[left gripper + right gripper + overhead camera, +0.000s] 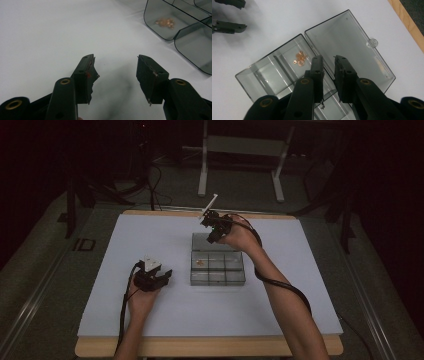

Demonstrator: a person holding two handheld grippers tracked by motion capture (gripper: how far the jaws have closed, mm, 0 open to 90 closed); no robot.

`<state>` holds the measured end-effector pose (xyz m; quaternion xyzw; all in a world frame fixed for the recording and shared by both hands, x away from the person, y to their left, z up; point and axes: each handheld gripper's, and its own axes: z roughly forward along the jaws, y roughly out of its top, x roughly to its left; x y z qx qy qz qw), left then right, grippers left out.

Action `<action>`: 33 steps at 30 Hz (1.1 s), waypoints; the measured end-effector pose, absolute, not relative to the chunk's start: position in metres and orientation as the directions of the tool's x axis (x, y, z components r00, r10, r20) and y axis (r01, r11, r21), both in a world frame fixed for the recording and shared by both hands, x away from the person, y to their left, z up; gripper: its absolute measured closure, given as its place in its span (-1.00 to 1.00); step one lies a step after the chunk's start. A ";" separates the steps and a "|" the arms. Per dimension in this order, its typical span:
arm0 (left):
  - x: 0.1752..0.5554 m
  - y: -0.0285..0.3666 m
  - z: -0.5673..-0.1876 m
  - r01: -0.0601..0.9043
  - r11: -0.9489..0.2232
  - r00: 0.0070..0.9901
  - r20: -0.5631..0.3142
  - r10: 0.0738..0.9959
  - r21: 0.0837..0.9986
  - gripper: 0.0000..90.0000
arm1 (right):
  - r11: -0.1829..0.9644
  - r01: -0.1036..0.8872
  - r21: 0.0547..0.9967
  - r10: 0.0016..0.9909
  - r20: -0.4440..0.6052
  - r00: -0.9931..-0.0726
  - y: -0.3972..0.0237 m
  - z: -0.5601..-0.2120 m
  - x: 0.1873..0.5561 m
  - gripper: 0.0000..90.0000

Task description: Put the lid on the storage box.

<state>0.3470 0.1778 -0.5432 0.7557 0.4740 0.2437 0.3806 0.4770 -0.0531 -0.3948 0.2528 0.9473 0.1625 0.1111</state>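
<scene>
Your right gripper point(328, 58) hides part of the compartment box point(274, 72), jaws narrowly parted, empty; your left gripper point(116, 63) gapes wide, empty.

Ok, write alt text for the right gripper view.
Two black jaws of the right gripper, a narrow gap between them, hover over an open smoky clear plastic compartment box on a white table. Small copper rings lie in one compartment; the hinged lid lies flat.
</scene>
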 end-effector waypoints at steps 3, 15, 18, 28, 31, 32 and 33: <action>0.347 0.178 -0.543 0.531 -0.261 0.432 0.008 0.902 0.806 0.09 | 0.812 0.452 0.370 0.526 -0.128 -0.841 -0.057 -0.395 0.479 0.70; 0.347 0.178 -0.543 0.531 -0.264 0.434 0.010 0.901 0.805 0.10 | 0.783 0.477 0.400 0.559 -0.114 -0.822 -0.069 -0.393 0.483 0.69; 0.347 0.178 -0.543 0.531 -0.264 0.434 0.009 0.901 0.805 0.10 | 0.778 0.479 0.406 0.563 -0.113 -0.819 -0.071 -0.394 0.483 0.69; 0.347 0.178 -0.543 0.529 -0.264 0.432 0.011 0.902 0.807 0.10 | 0.758 0.507 0.410 0.589 -0.095 -0.803 -0.082 -0.400 0.487 0.68; 0.347 0.178 -0.543 0.529 -0.264 0.432 0.012 0.902 0.806 0.10 | 0.749 0.518 0.413 0.599 -0.091 -0.795 -0.087 -0.402 0.489 0.68; 0.347 0.178 -0.543 0.529 -0.264 0.432 0.012 0.902 0.806 0.10 | 0.749 0.518 0.413 0.599 -0.091 -0.795 -0.087 -0.402 0.489 0.68; 0.346 0.178 -0.543 0.529 -0.266 0.432 0.013 0.902 0.806 0.11 | 0.745 0.522 0.416 0.604 -0.087 -0.792 -0.089 -0.403 0.490 0.68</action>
